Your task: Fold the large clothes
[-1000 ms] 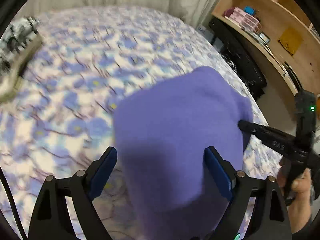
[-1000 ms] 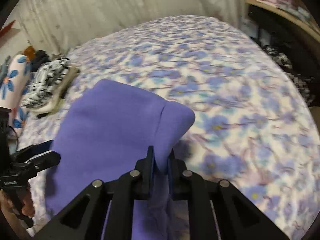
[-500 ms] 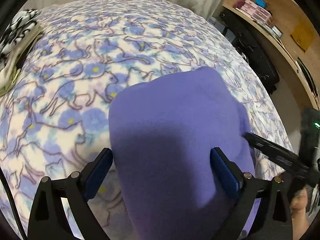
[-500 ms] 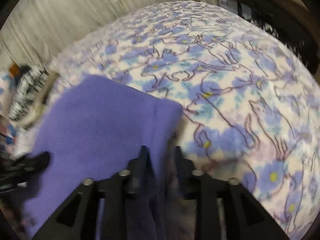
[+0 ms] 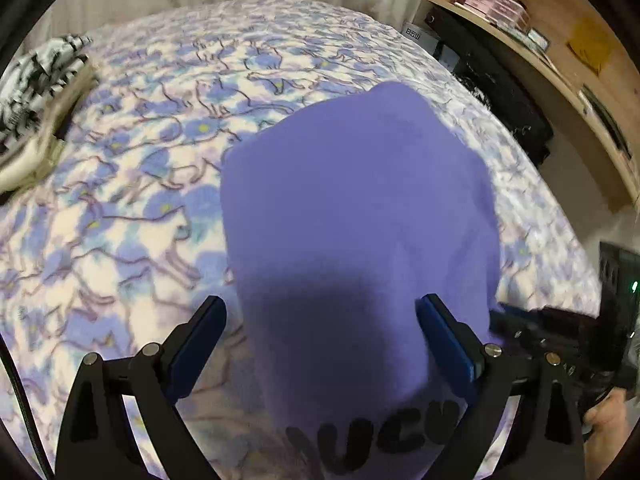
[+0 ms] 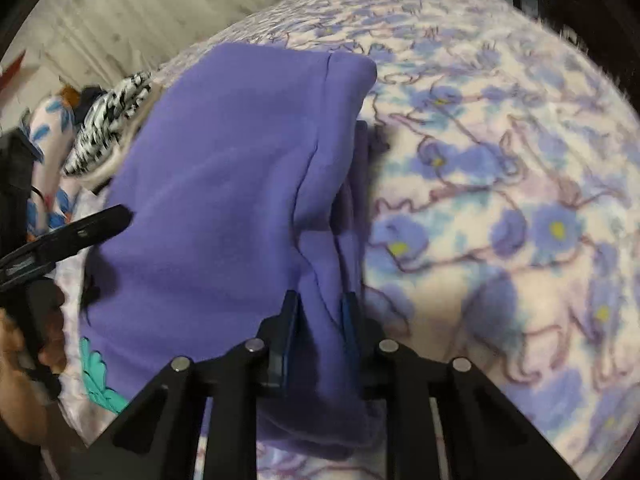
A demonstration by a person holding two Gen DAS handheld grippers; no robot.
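Observation:
A folded purple sweatshirt (image 5: 352, 216) lies on the flower-print bedspread (image 5: 132, 200); dark letters show on its near end. My left gripper (image 5: 320, 340) is open, its blue pads wide apart on either side of the garment's near part. My right gripper (image 6: 318, 320) is shut on a fold of the purple sweatshirt (image 6: 224, 184) at its right edge. The right gripper also shows in the left wrist view (image 5: 552, 328) at the garment's right side. The left gripper's finger (image 6: 72, 236) shows in the right wrist view at the garment's left edge.
A black-and-white patterned garment on a beige one (image 5: 36, 92) lies at the bed's far left, also in the right wrist view (image 6: 108, 120). A wooden shelf unit (image 5: 560, 40) and dark bags (image 5: 504, 92) stand right of the bed. Curtains (image 6: 140, 12) hang behind.
The sweatshirt has been set lower and flatter on the bed. My right gripper stays clamped on its edge and has slid along it. My left gripper has stayed open around it.

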